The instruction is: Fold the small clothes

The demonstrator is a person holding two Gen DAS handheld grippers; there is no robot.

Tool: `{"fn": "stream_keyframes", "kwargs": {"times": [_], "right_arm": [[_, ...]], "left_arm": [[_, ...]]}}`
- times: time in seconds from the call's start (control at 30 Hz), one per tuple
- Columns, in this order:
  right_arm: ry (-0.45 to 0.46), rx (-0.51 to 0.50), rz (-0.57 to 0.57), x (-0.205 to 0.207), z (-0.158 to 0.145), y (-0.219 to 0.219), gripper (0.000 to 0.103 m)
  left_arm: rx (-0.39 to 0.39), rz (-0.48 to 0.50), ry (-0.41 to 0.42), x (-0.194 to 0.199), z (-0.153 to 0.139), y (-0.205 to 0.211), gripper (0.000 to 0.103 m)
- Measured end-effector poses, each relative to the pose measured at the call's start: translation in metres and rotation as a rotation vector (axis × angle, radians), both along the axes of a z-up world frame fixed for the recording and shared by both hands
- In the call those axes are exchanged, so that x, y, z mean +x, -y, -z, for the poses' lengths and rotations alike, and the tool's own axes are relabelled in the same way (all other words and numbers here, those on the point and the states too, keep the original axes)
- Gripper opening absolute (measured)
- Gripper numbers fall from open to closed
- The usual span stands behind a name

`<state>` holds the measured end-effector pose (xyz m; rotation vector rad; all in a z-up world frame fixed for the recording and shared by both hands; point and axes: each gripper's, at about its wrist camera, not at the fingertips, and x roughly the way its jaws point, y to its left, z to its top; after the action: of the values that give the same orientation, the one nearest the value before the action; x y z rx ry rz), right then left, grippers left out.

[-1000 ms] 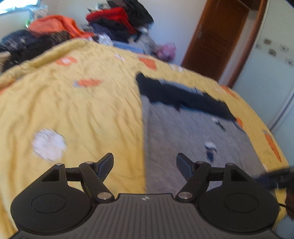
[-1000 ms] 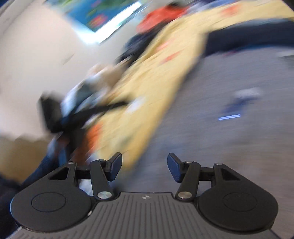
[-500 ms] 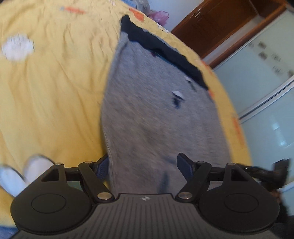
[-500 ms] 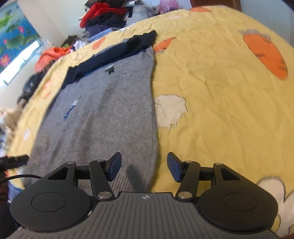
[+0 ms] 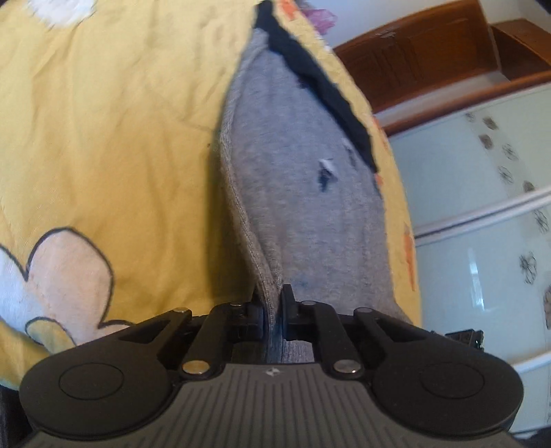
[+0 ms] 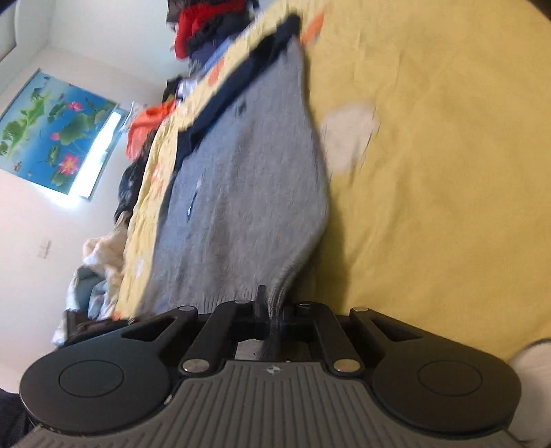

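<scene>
A grey knit sweater [image 5: 296,179] with a dark navy band [image 5: 330,100] along its far end lies spread on the yellow bedspread [image 5: 120,138]. My left gripper [image 5: 272,306] is shut on the sweater's near left corner, and the fabric bunches between the pads. In the right wrist view the same grey sweater [image 6: 241,206] stretches away, its navy band [image 6: 237,82] at the far end. My right gripper [image 6: 273,306] is shut on the ribbed near right corner of the hem.
The bedspread [image 6: 430,155] carries white flower and orange carrot prints. A heap of red, orange and dark clothes [image 6: 203,27] sits at the bed's far side. A wooden door [image 5: 423,58] and a pale sliding wardrobe [image 5: 482,213] stand beyond the bed.
Both grippers came down to the sweater's near edge, rolled, and went from open to shut on its two near corners. The right one swung in from the bed's side.
</scene>
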<state>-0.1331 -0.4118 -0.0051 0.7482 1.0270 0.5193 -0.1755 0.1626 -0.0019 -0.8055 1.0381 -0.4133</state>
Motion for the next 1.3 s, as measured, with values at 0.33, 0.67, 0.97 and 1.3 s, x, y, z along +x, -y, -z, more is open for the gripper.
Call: {"fn": "stream_keyframes", "kwargs": {"times": [0.33,0.67,0.97,1.3], "right_arm": [[-0.031,-0.056,0.016,-0.002,0.003,0.01,0.02],[-0.051,0.063,-0.015,-0.001,-0.005,0.011,0.071],[-0.043,-0.064,-0.037,0.008,-0.001,0.004,0.013],[0.208,0.101,0.005,0.062,-0.051,0.003,0.014]], "left_arm": [[0.015,0.021,-0.056,0.002,0.014,-0.009,0.019],[-0.084,0.015,-0.02,0.011,0.01,0.007,0.074],[0.066,0.058,-0.074,0.022,0.011,0.004,0.008],[0.002,0.062,0.186,0.068,-0.053,-0.007,0.008]]}}
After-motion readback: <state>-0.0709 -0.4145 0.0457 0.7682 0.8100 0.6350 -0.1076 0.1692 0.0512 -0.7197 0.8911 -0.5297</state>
